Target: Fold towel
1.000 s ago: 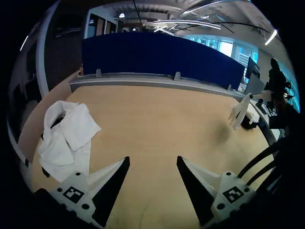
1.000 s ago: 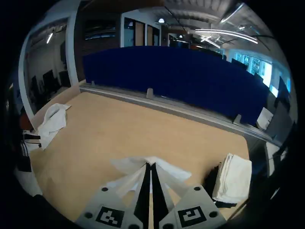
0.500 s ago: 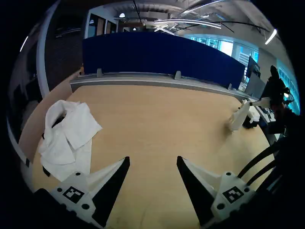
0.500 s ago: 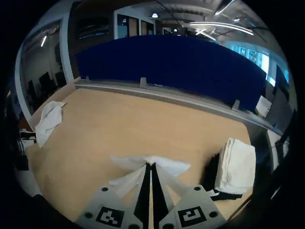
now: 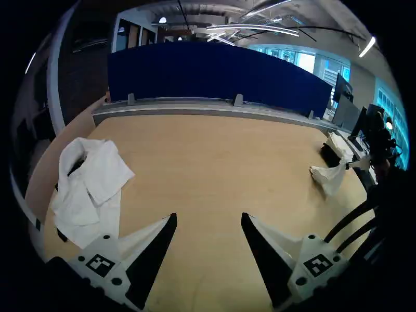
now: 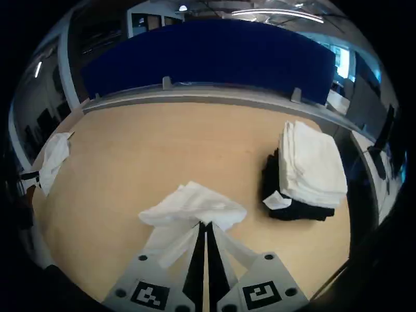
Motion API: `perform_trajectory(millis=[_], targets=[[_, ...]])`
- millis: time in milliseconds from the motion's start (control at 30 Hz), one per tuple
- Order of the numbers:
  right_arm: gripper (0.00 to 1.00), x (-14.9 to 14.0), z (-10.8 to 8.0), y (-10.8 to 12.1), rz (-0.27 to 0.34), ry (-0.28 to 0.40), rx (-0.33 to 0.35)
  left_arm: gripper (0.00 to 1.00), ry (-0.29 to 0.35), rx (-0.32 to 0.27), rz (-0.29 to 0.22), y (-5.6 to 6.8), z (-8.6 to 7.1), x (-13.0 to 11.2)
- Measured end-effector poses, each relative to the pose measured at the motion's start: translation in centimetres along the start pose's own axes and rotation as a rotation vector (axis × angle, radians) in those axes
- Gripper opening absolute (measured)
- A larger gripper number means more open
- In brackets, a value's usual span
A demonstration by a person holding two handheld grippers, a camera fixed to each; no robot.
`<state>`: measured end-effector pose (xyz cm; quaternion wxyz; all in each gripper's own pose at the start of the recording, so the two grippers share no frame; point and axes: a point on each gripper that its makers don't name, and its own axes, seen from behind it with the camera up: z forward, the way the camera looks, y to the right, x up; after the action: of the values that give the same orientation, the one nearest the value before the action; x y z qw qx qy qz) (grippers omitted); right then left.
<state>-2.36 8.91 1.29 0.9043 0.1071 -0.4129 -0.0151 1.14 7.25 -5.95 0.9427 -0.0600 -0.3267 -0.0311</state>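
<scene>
My right gripper [image 6: 205, 224] is shut on a white towel [image 6: 193, 206], which bunches over the fingertips just above the wooden table [image 6: 145, 151]. In the left gripper view the same towel [image 5: 328, 177] hangs low at the table's far right, with the right gripper [image 5: 359, 163] behind it. My left gripper [image 5: 208, 217] stands open over bare wood with nothing between its fingers. A heap of crumpled white towels [image 5: 89, 186] lies to its left, also seen as the heap [image 6: 52, 160] at the left edge of the right gripper view.
A stack of folded white towels [image 6: 311, 162] rests on a black block [image 6: 291, 208] at the table's right side. A blue partition [image 5: 218, 73] with a grey rail runs along the far edge. A black chair back [image 5: 359, 218] rises at the near right.
My right gripper has carried the towel down and toward the folded stack; the towel now hangs low near the table. The left gripper has barely moved.
</scene>
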Motion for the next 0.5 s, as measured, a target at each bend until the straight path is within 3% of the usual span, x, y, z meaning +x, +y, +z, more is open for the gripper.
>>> perform_trajectory(millis=[500], targets=[[0.02,-6.9,1.4,3.6,0.138,-0.136,-0.154,0.91,0.002,0.001,0.0,0.0,-0.4,0.0]])
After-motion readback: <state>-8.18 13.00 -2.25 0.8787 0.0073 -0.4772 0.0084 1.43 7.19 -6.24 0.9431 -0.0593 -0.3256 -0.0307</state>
